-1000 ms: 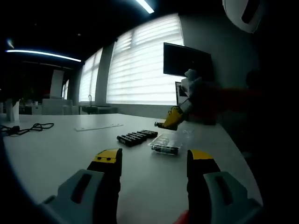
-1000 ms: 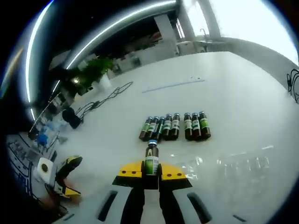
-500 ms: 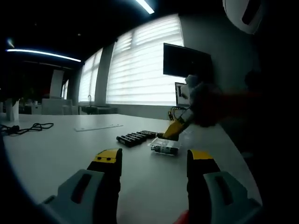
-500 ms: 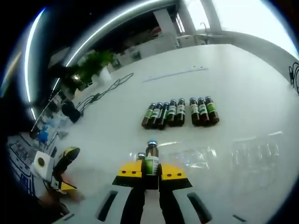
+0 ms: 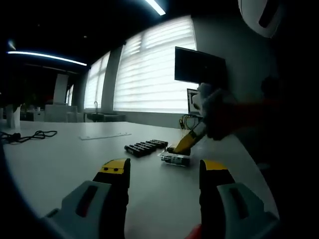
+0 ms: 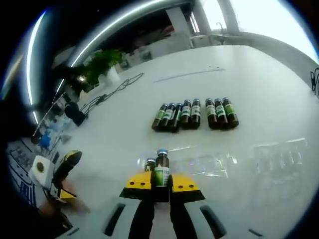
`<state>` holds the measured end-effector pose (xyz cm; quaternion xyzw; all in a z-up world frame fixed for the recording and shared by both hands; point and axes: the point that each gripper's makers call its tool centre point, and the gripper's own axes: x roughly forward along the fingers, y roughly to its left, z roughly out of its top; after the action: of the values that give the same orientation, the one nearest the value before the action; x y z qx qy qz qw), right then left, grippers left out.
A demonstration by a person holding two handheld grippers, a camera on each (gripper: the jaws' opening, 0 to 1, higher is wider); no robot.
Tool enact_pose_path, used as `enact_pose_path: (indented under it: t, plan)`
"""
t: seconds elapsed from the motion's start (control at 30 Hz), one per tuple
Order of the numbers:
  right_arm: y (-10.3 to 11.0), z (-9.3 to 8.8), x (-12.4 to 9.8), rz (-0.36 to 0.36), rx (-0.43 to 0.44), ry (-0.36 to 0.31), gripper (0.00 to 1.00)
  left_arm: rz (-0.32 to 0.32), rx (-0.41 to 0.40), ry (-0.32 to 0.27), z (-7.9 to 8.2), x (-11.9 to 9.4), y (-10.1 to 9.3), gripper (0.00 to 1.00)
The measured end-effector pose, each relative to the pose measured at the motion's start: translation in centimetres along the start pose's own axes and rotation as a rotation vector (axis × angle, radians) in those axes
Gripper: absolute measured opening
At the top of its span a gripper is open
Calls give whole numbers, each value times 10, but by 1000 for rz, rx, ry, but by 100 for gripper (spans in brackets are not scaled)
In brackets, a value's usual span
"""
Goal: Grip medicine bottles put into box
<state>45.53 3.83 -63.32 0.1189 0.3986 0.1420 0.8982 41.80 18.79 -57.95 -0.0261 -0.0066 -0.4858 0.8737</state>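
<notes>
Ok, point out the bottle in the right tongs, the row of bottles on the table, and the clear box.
held bottle (image 6: 161, 173), right gripper view, green label
bottle row (image 6: 195, 113), right gripper view, middle bottle
clear box (image 6: 212, 166), right gripper view, near rim

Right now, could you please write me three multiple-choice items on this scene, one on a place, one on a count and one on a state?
1. Where is the clear box?
A. between the right gripper and the row of bottles
B. beyond the row
C. on the floor

2. How many bottles lie in the row on the table?
A. three
B. five
C. eight

3. What is the right gripper doing?
A. standing open
B. shut on a bottle
C. gripping a cable

Answers: 1 A, the tray sits nearer than the row; 2 C, five and three lie side by side; 3 B, the jaws clamp its label.
</notes>
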Motion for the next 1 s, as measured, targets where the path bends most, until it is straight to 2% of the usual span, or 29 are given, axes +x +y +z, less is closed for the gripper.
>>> enact_pose_path:
  t: [0.53,0.83,1.0]
  plan:
    - [1,-4,-1,6,-30,2,7,-3,2,2,-1,0,1,49]
    - [5,6,-4,15,-48,-44,9,-3,3,3,-2,-1,1,49]
    - [3,10,-5,-2,-86,-51,6,-3,3,2,-2,-1,1,49]
